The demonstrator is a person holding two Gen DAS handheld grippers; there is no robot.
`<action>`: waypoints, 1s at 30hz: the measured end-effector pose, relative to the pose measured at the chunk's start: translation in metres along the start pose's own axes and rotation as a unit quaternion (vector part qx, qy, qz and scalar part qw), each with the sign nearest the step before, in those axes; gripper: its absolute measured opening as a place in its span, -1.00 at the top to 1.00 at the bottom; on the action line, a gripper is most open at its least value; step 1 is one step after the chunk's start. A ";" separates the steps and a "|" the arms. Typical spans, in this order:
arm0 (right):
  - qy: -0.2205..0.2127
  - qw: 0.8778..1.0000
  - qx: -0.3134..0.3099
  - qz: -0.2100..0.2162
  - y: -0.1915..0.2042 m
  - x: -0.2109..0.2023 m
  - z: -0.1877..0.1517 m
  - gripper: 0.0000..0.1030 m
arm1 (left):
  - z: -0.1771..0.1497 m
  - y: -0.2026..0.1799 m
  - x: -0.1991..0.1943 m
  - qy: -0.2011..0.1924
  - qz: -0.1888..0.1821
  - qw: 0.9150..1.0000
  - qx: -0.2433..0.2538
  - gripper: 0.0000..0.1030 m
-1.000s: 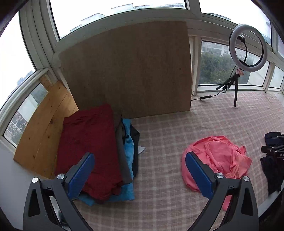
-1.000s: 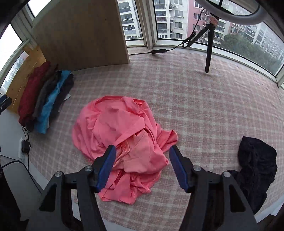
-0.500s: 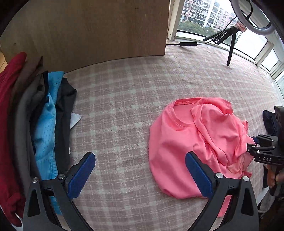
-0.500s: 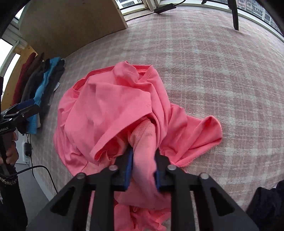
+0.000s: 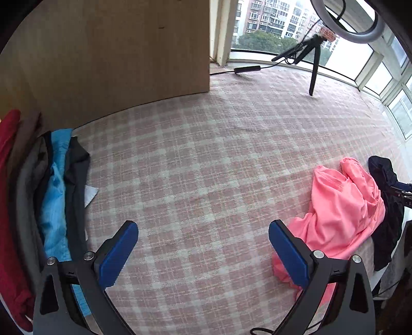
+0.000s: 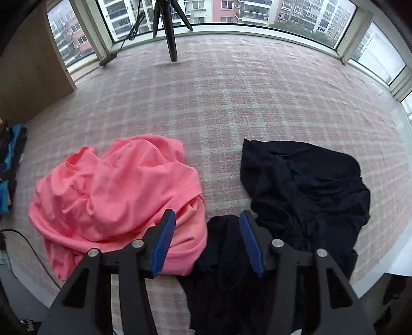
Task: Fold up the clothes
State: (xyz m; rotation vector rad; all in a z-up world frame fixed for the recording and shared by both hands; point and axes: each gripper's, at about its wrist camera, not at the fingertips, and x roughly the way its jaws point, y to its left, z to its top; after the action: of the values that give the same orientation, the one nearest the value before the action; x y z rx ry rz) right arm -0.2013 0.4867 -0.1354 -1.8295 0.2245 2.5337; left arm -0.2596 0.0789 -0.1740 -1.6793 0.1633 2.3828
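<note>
Left edge of checked pink-and-white surface point(image 5: 206, 167): row of folded clothes point(image 5: 55, 185), red, grey, blue, dark. Behind them wooden board point(image 5: 116, 56) stands upright against windows point(image 6: 231, 13). Left gripper point(image 5: 203, 247) hovers over bare middle, jaws wide, empty. Ring-light tripod point(image 5: 312, 69) on far edge by glass; apartment blocks outside. Crumpled pink shirt point(image 6: 116, 190) at near edge. Right gripper point(image 6: 207, 241) partly spread, gripping nothing, between pink shirt and black garment point(image 6: 306, 190) heaped just right, spilling over near edge.

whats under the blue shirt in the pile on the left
A dark garment and a white scrap poke out beneath the blue shirt on the checked cloth. Anything further underneath is covered.
</note>
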 end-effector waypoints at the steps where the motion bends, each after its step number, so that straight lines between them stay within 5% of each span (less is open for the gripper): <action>1: -0.010 1.000 -0.006 0.025 0.008 0.000 0.001 -0.01 | 0.006 -0.016 0.007 0.005 -0.004 1.000 0.018 -0.98; 8: 0.025 0.995 -0.046 0.089 0.065 0.070 0.013 -0.01 | 0.030 -0.083 0.038 0.032 -0.022 0.996 0.079 -0.98; 9: 0.033 0.994 -0.042 0.097 0.067 0.080 0.013 0.14 | 0.029 -0.086 0.038 0.033 -0.019 0.996 0.083 -0.98; 10: 0.042 0.993 -0.037 0.107 0.066 0.085 0.011 0.83 | 0.029 -0.088 0.038 0.035 -0.015 0.995 0.087 -0.98; 12: 0.035 0.991 -0.033 0.127 0.056 0.070 0.002 0.92 | 0.026 -0.088 0.035 0.033 -0.002 0.995 0.095 -0.98; 14: -0.008 0.993 -0.026 0.118 0.035 0.035 -0.009 0.92 | 0.027 -0.087 0.028 0.028 0.004 0.995 0.098 -0.98; 19: -0.071 0.996 0.055 -0.004 -0.051 -0.045 -0.050 0.93 | 0.034 -0.092 0.022 0.022 -0.004 0.995 0.098 -0.98; 23: -0.065 0.994 0.087 0.026 -0.075 -0.042 -0.057 0.83 | 0.042 -0.113 0.030 0.027 -0.025 0.994 0.105 -0.98; 28: -0.075 0.993 0.082 0.034 -0.083 -0.028 -0.051 -0.25 | 0.041 -0.147 0.025 0.019 -0.033 0.989 0.140 -0.98; 30: -0.060 0.996 0.061 0.021 -0.072 -0.010 -0.044 -0.29 | 0.038 -0.148 0.020 0.017 -0.031 0.989 0.142 -0.98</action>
State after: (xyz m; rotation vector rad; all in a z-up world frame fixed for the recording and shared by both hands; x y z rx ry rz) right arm -0.1499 0.5531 -0.1480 -1.6409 0.4093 2.5823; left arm -0.2650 0.2331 -0.1739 -1.5682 0.4295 2.1661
